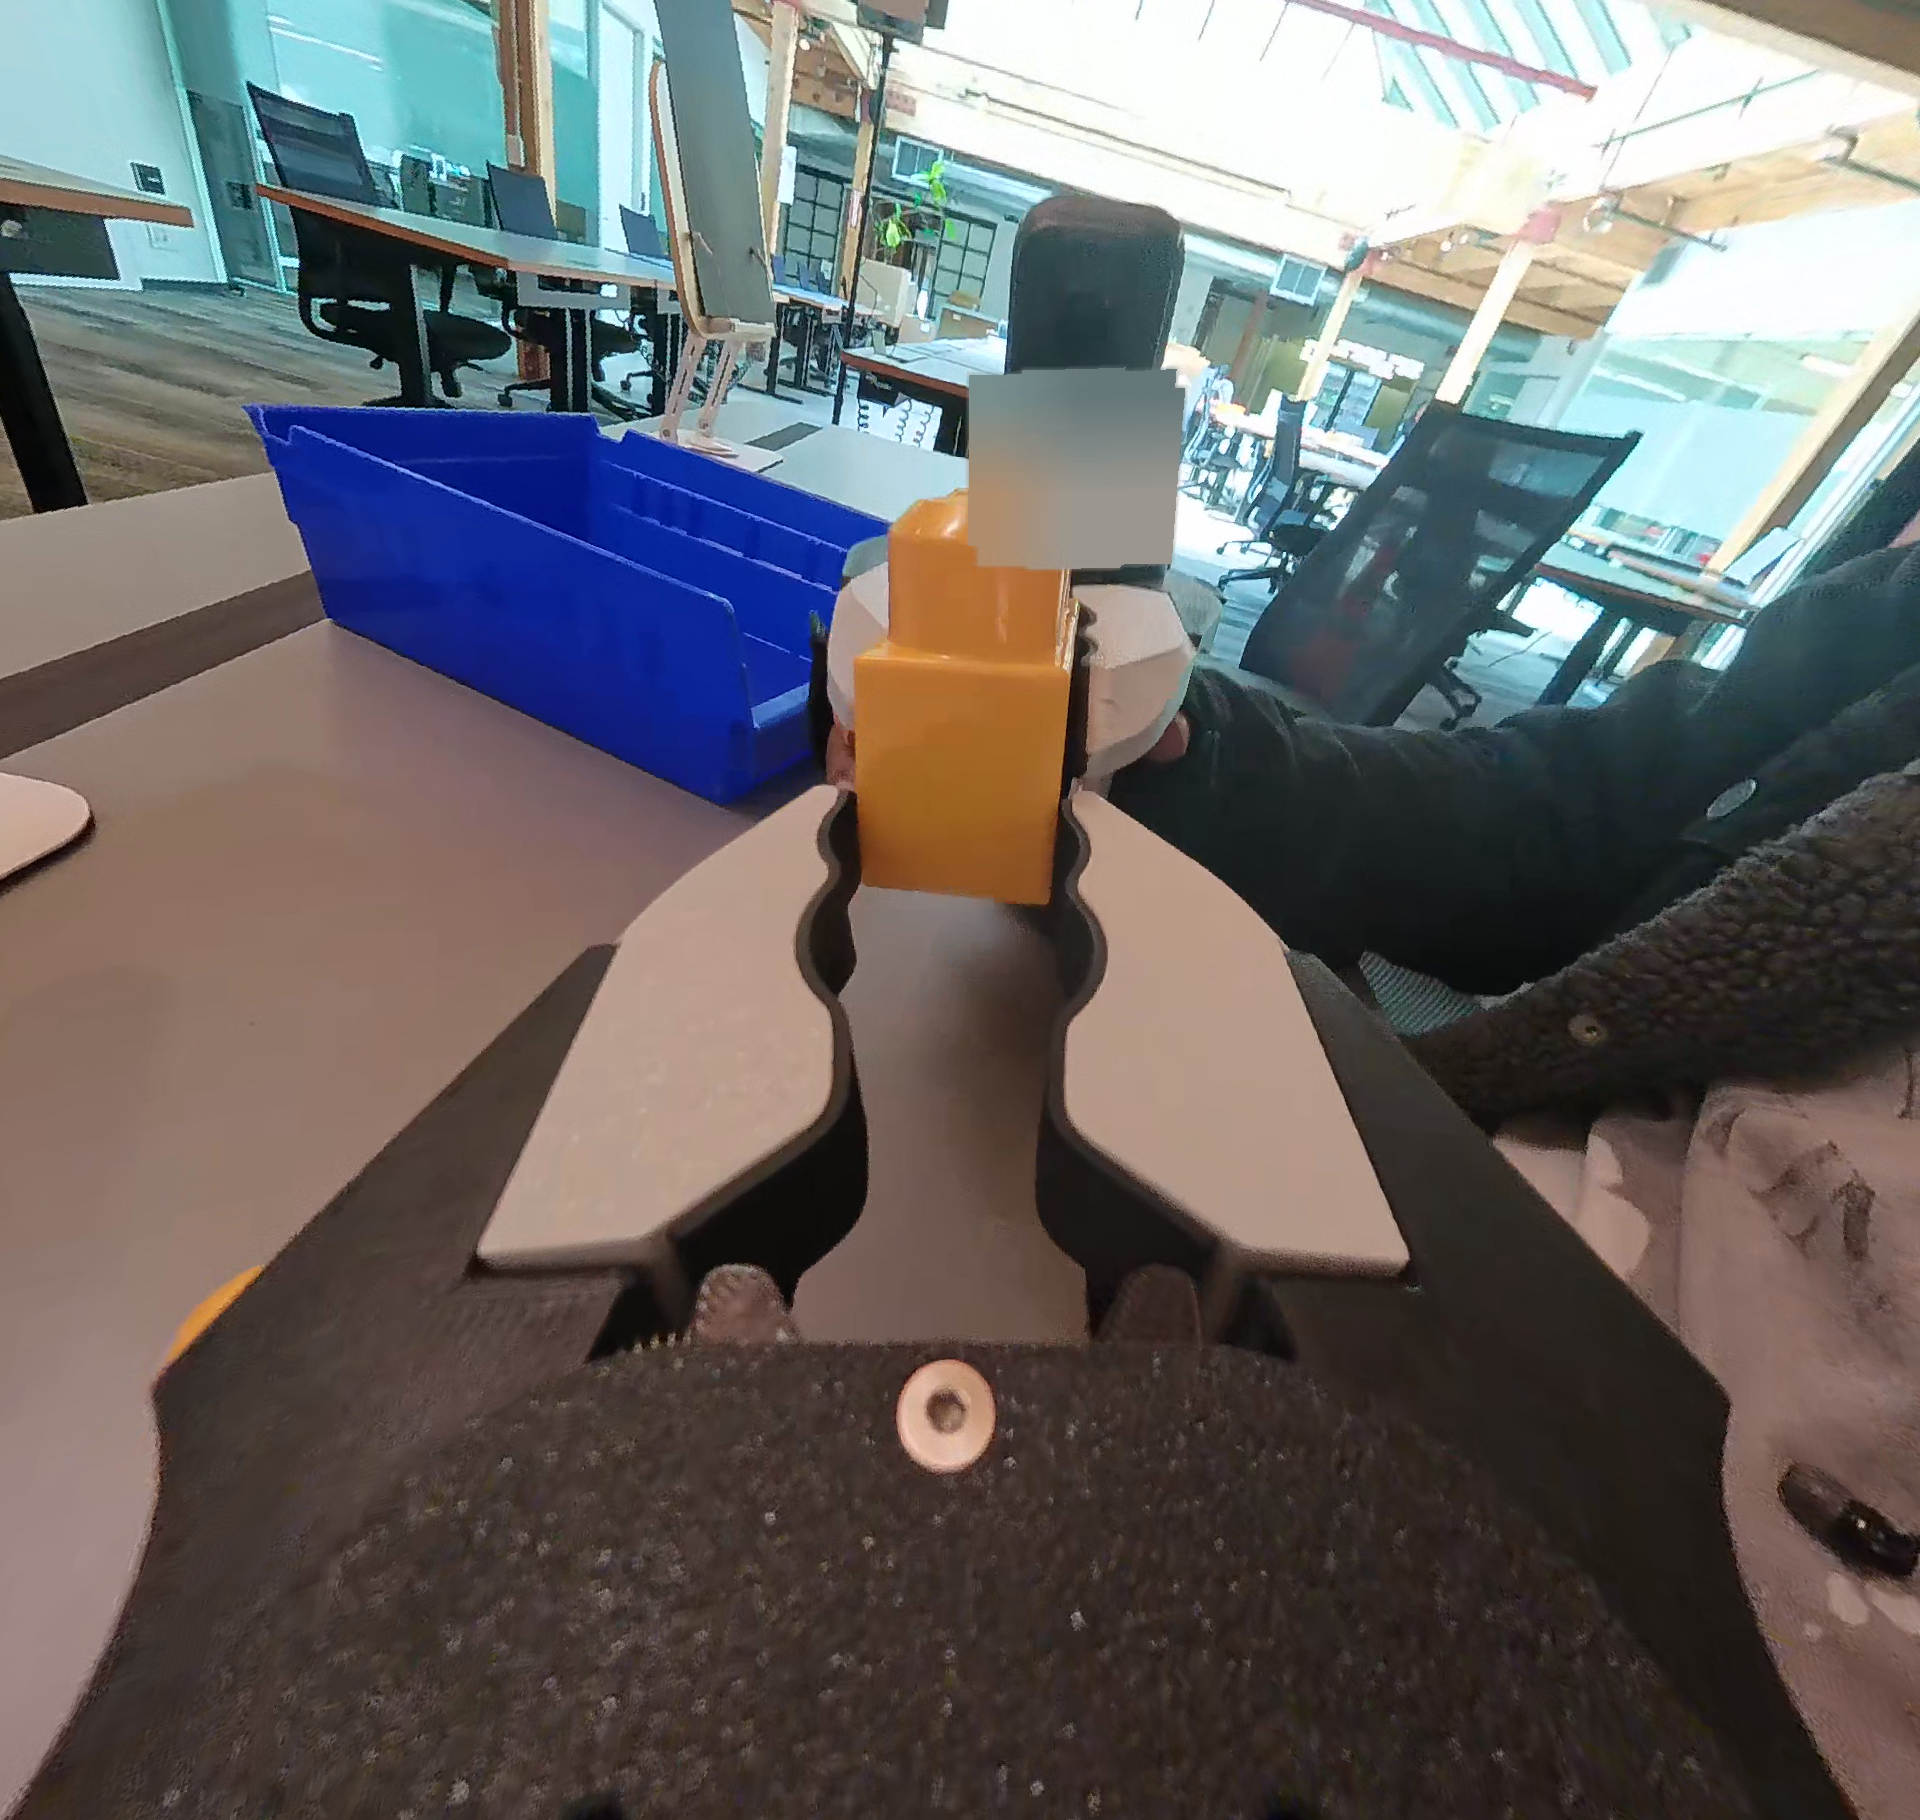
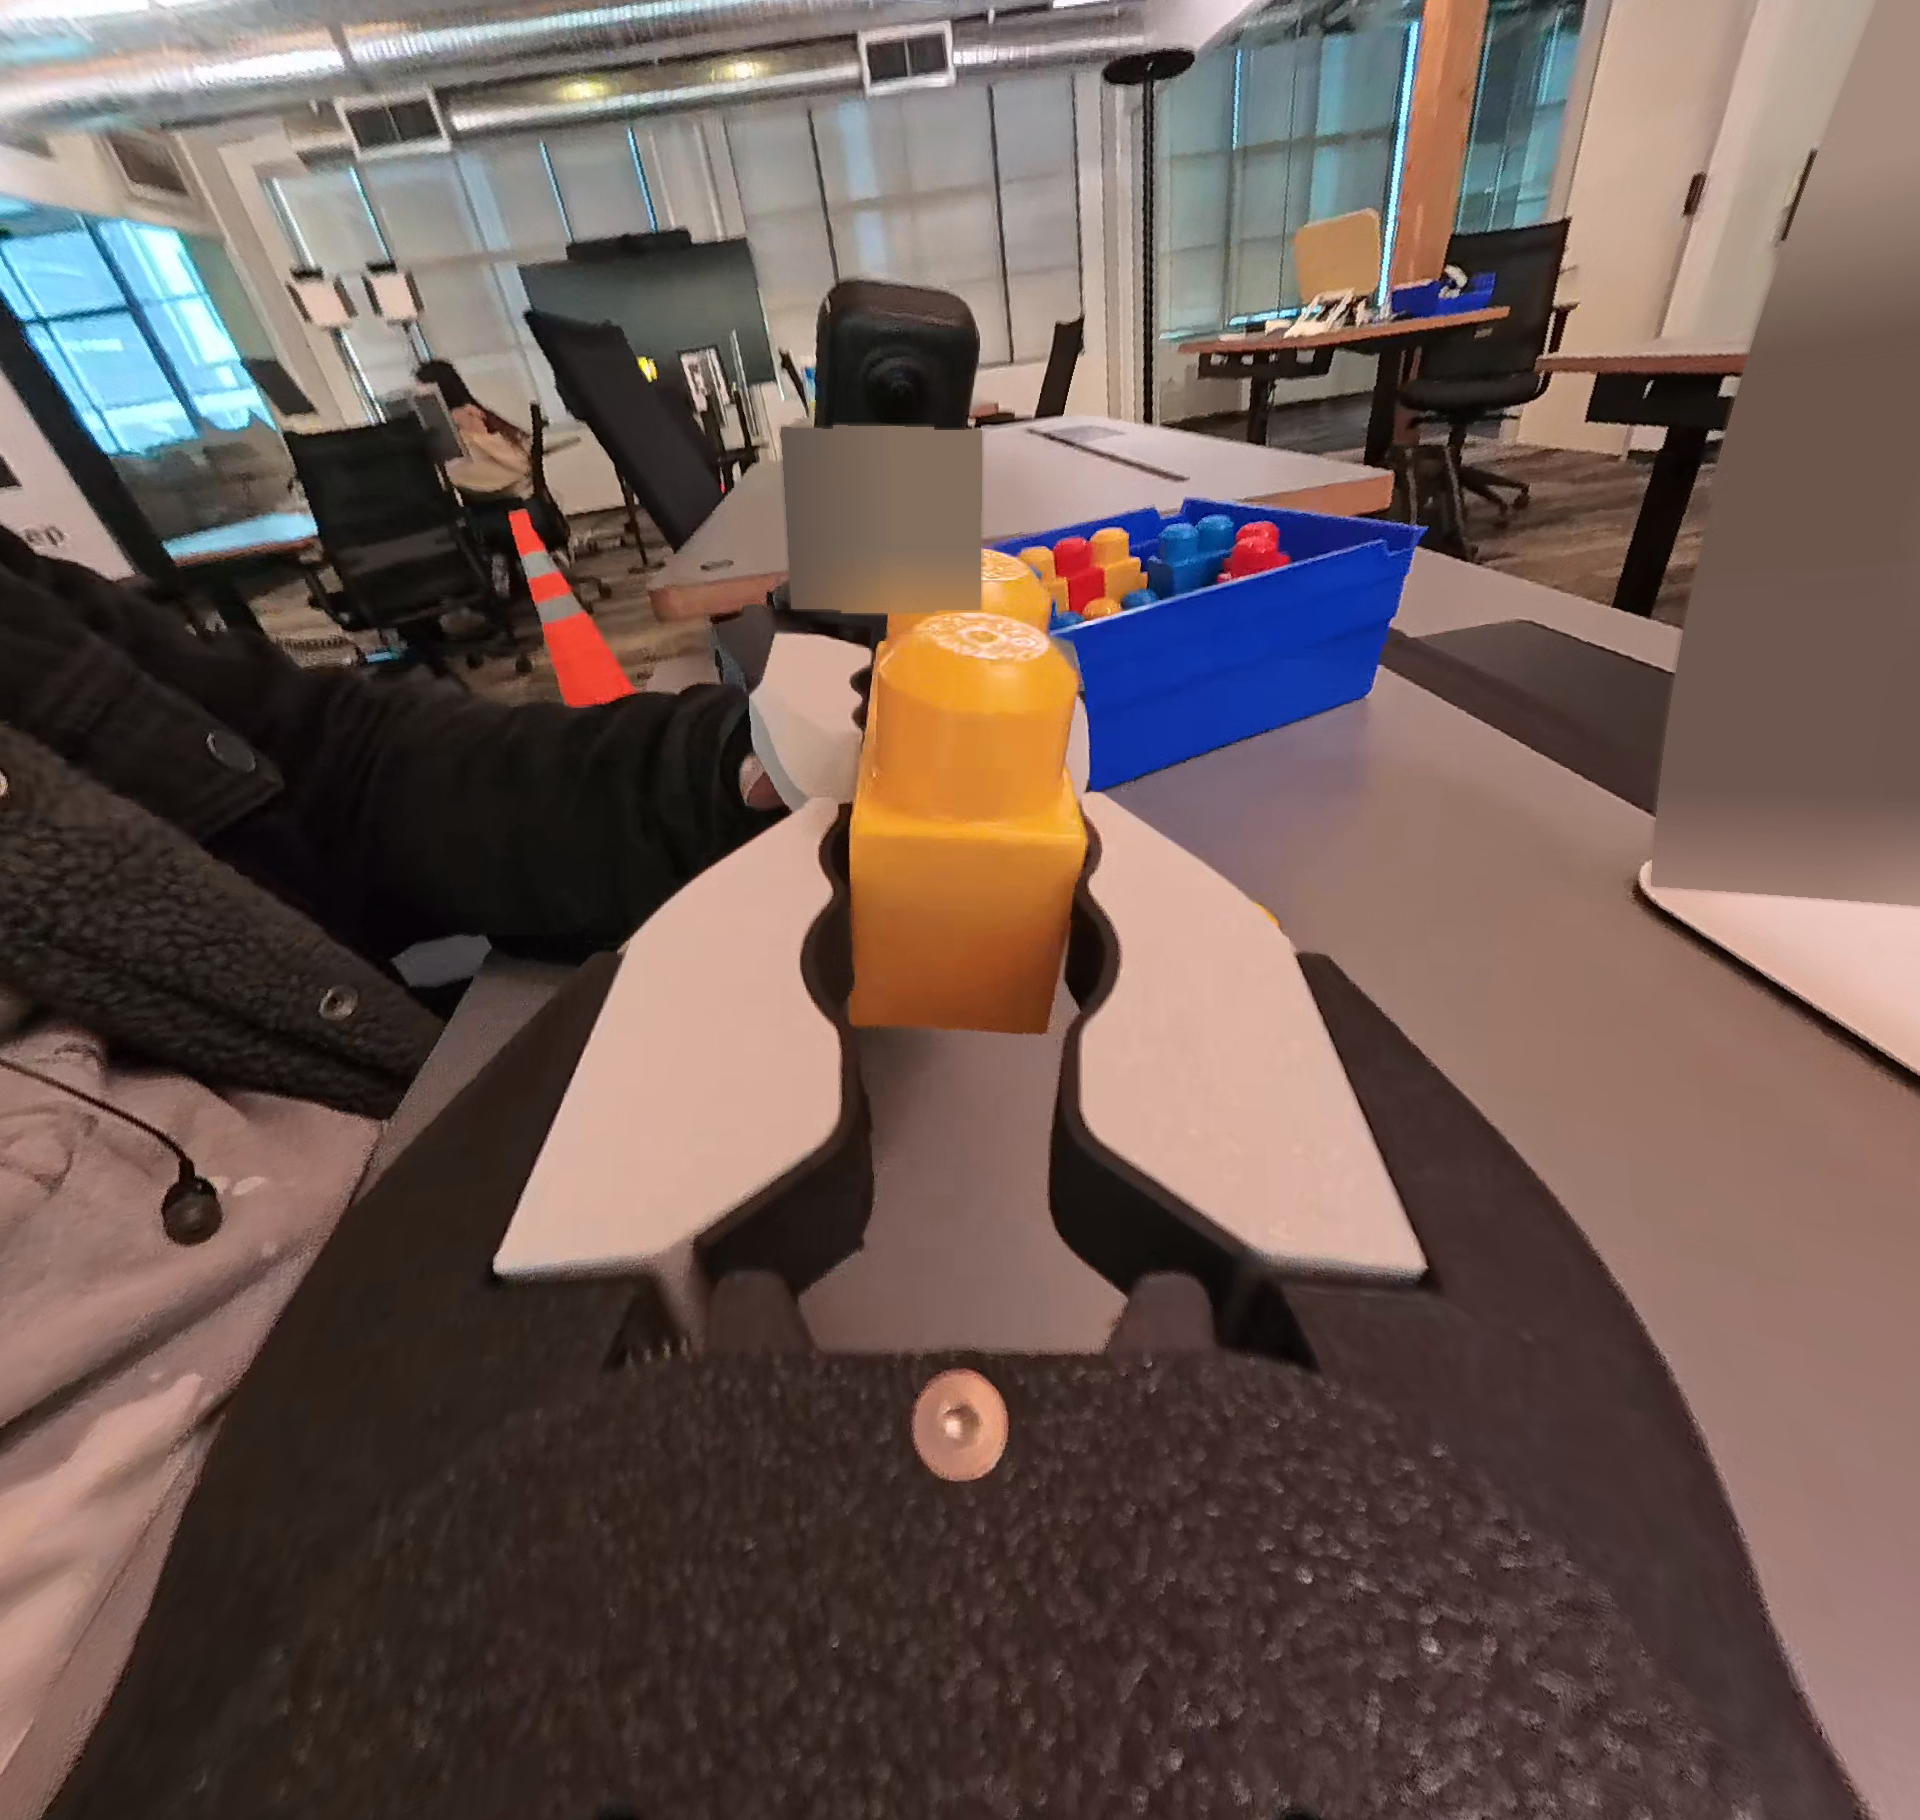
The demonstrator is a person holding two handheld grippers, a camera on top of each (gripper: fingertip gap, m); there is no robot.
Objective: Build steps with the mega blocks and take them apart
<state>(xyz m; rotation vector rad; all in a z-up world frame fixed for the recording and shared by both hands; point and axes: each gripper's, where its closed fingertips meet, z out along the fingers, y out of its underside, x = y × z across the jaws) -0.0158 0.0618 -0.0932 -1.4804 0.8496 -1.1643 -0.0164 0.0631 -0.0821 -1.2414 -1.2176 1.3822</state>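
A yellow mega block [image 1: 956, 773] with round studs on top is held from both ends over the grey table [image 1: 364, 918]. My left gripper [image 1: 956, 835] is shut on one end of it. My right gripper [image 2: 961, 887] is shut on the other end of the same yellow block [image 2: 961, 897]. Two of its studs show in the right wrist view. Each view shows the other gripper's white fingers just behind the block, the right gripper's fingers [image 1: 1132, 669] in the left wrist view and the left gripper's fingers [image 2: 800, 700] in the right wrist view.
A blue bin [image 2: 1247, 679] stands on the table beyond the block and holds several red, blue and yellow blocks [image 2: 1143, 565]. The bin [image 1: 520, 575] also shows in the left wrist view. A monitor base [image 2: 1818, 970] lies at the table's far side. A person's dark sleeves [image 1: 1455, 814] reach in. The tips of both grippers are at nearly the same place.
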